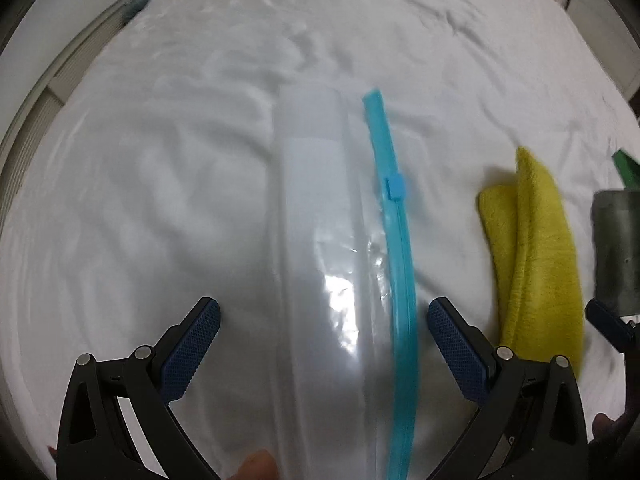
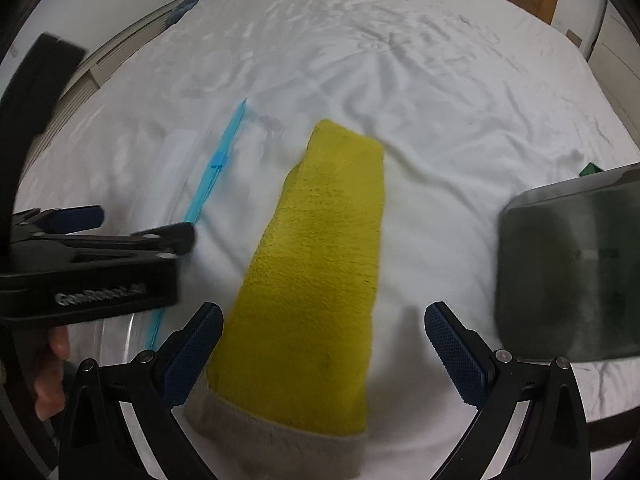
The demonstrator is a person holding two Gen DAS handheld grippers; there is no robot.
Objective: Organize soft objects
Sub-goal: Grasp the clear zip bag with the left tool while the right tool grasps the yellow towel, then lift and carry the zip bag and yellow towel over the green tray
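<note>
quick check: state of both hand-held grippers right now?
Left hand-held gripper: open, empty, over the clear plastic zip bag with blue slider.
Right hand-held gripper: open, empty, over the folded yellow fleece towel.

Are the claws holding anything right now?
No. The left claw is open above the clear bag, and the right claw is open over the yellow towel.

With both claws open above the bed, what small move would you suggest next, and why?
Probably lower the open right claw and close it on the folded yellow towel lying between its fingers; the clear zip bag beside it looks empty.
</note>
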